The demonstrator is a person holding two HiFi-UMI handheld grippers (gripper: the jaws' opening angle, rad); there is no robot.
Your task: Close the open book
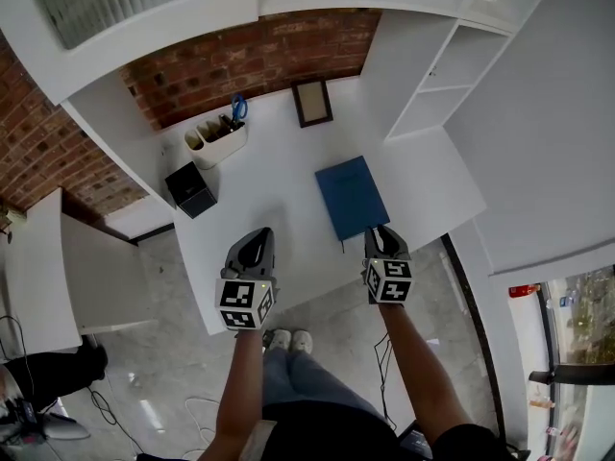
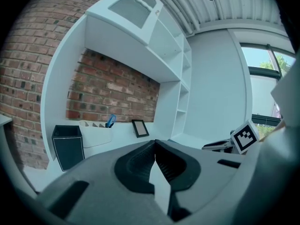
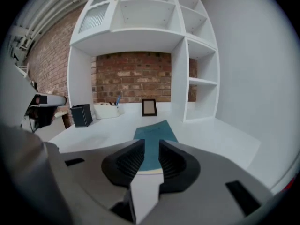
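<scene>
**Already closed: blue book flat on the desk, right jaws parted at its near edge**

Here, nearest the camera, the person's shoes (image 1: pixel 288 339) stand on the grey floor, and 2 bare forearms reach forward over the front of the white desk (image 1: pixel 279 185).

The left gripper (image 1: pixel 256 238) hangs over the desk's near part, well to the left of the book. In the left gripper view its 2 ribbed black pads meet at the tips, so the jaws are together with nothing between them.

The right gripper (image 1: pixel 382 230) sits at the near right corner of the book (image 1: pixel 352 196). In the right gripper view its jaws stand apart, with a clear gap between the pads. The blue cover and the pale page edge show through that gap, but the pads press on nothing. Whether the tips touch the book cannot be told.

The book lies shut and flat, blue cover up, on the right half of the desk, its long side running away from the person.

Further back on the left, a black box (image 1: pixel 190 189) stands near the desk's left edge. Just behind it is a white organiser (image 1: pixel 216 142) holding blue-handled scissors (image 1: pixel 237 109). A small dark picture frame (image 1: pixel 312 102) stands at the back of the desk, in front of the brick wall (image 1: pixel 259 60). White shelves (image 1: pixel 432 84) rise at the desk's far right.
</scene>
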